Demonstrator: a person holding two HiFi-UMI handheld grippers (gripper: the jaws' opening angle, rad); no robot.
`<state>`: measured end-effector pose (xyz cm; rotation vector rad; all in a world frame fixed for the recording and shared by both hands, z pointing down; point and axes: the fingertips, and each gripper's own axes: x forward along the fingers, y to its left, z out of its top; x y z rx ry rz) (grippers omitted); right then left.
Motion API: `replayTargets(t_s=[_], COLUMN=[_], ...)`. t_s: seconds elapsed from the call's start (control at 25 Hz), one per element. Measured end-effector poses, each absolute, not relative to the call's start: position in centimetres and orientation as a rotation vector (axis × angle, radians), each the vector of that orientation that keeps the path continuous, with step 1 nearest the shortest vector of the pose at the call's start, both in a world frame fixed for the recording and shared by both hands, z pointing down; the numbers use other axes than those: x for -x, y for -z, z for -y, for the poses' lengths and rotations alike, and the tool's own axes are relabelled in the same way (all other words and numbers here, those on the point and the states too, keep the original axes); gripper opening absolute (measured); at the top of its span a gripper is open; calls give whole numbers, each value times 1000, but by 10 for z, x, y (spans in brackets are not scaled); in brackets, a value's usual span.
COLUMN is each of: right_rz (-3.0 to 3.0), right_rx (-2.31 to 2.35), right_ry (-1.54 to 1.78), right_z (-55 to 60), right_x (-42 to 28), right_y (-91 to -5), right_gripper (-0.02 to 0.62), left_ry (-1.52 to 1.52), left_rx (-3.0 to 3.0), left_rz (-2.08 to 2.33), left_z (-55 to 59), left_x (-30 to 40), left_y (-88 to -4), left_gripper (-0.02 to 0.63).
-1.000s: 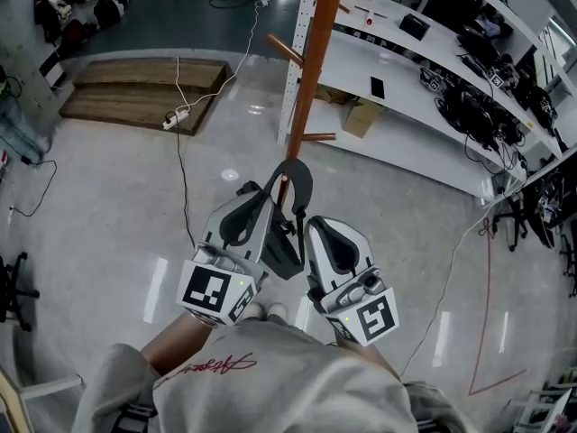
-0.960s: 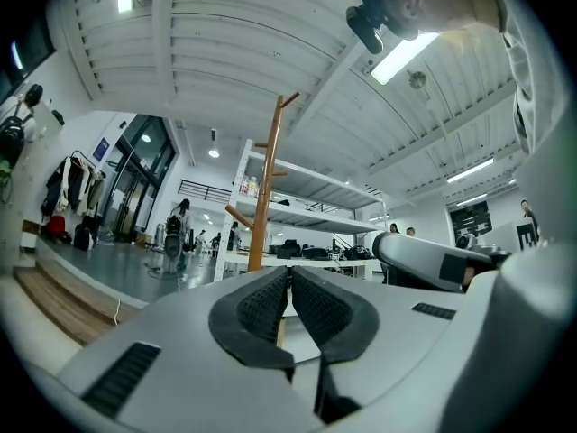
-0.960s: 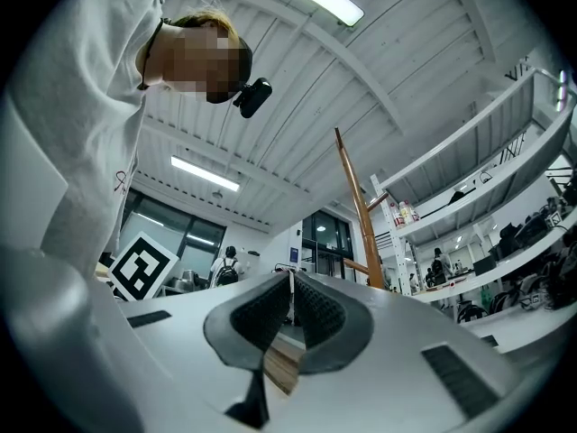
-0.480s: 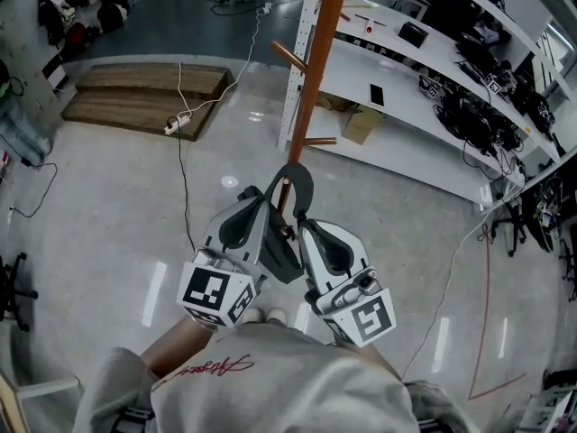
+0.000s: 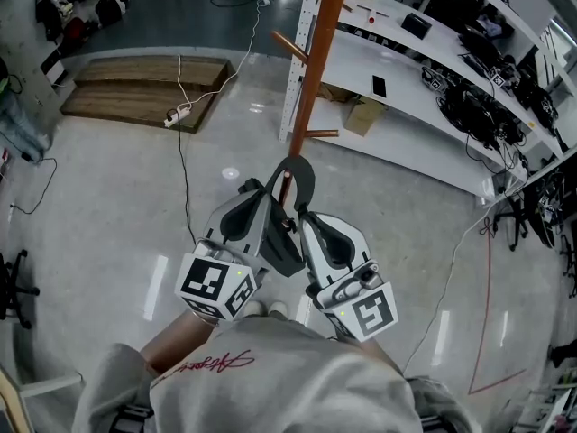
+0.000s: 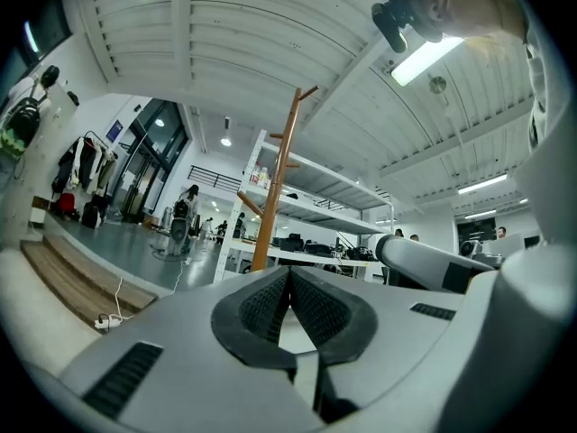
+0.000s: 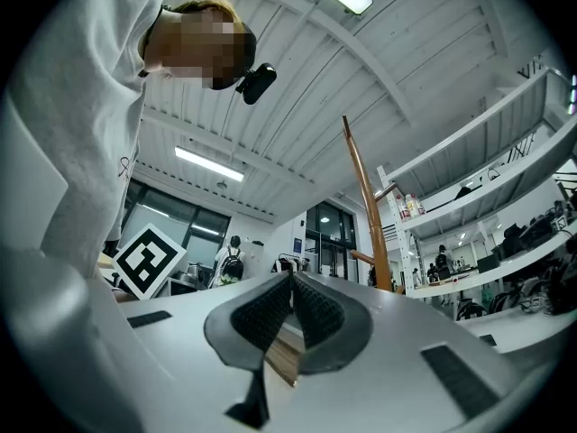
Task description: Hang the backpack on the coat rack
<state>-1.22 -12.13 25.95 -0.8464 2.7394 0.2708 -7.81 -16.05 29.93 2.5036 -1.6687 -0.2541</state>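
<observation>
L gripper (image 5: 268, 193) & R gripper (image 5: 305, 216), jaws together, mid-frame; black strap (image 5: 303, 171) arches betw. tips, rack (image 5: 311, 70) upper centre.

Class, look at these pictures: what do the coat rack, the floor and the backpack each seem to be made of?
Coat rack: likely wood, with an orange-brown smooth finish and round pegs. Floor: hard and polished, perhaps sealed concrete or terrazzo; bright streaks reflect in it. Backpack: black, matte, probably woven fabric; its handle loop bends softly.
</observation>
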Motion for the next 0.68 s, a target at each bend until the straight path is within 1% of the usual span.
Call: replayTargets(t_s=[0.68], right_rz=[-2749], right_rx=[837], right_ry=[-256], right_z=[129], right_x=[17], right_y=[-263], right_gripper=[23], left_ry=[260], left_rx=[-2485], left_rz=[1664], left_z=[167], left_x=[79], left_y=[-303], left_gripper=[17])
